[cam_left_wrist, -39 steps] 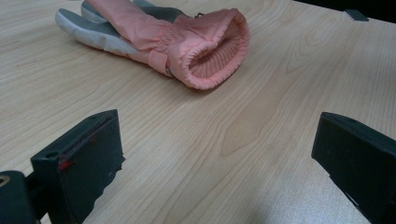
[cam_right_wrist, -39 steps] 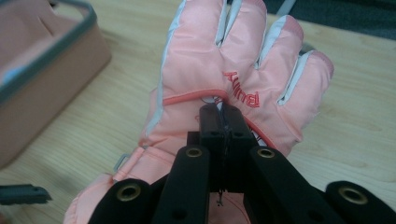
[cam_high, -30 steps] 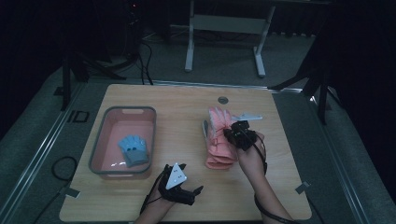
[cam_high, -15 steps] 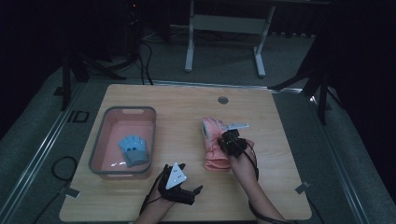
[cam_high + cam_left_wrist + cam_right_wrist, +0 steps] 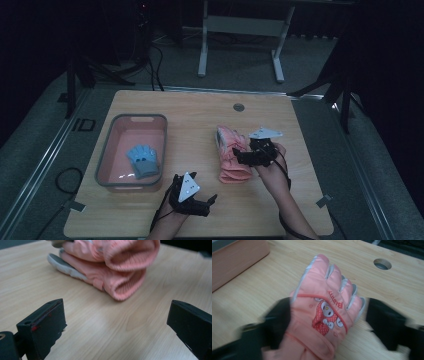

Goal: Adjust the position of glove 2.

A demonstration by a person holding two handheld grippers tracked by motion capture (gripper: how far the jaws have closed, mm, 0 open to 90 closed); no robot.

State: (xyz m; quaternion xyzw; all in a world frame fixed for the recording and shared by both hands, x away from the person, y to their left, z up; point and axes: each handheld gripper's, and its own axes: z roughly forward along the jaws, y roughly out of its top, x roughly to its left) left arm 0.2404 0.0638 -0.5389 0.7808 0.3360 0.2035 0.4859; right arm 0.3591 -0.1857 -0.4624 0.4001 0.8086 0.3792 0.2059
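Currently the right gripper [image 5: 324,322], jaws just opening wide, is straddling the pink glove [image 5: 324,312], pads apparently clear tho blurred. Left gripper [image 5: 117,325] is resting open-jawed nr the table [image 5: 200,115] edge.

Table [image 5: 200,115]: pale wood-grain top, smooth, matt. Pink glove [image 5: 322,312]: slightly shiny padded fabric with grey trim and a stitched cartoon patch; cuff [image 5: 125,285] soft ribbed knit. Tub [image 5: 107,150]: smooth pink plastic, faint sheen. Blue glove [image 5: 142,160]: matt cloth.
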